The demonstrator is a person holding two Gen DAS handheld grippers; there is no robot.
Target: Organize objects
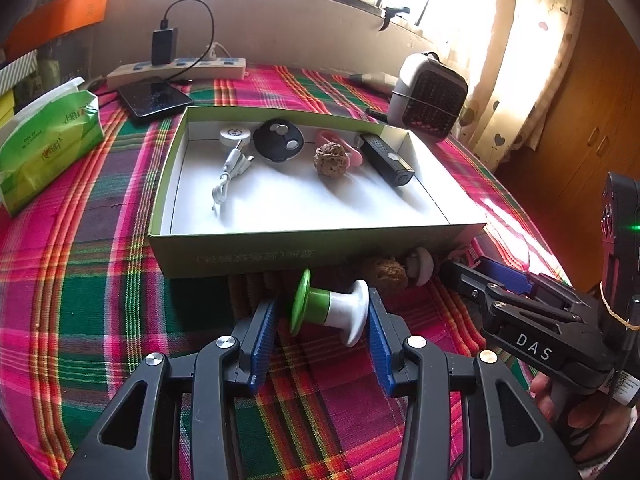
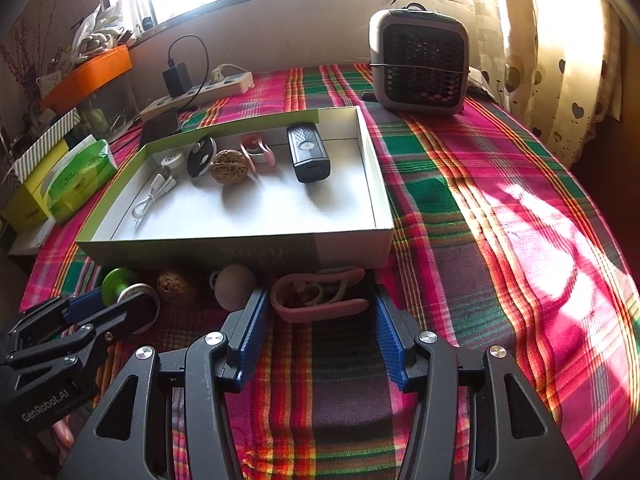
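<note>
Right now I am holding my left tongs (image 1: 323,316) open around the green-and-white spool (image 1: 332,307), which is lying on the plaid bench (image 2: 480,208) at six o'clock of the box (image 1: 280,254), pads apart from it. My right tongs (image 2: 320,312) are hanging half open, framing the pink clip (image 2: 320,294) without gripping it.

Both grippers, the left gripper (image 1: 322,316) and the right gripper (image 2: 318,320), are black with silver screws and ribbed blue fingers (image 1: 264,332); white lettering, maybe "DAS", marks one.
</note>
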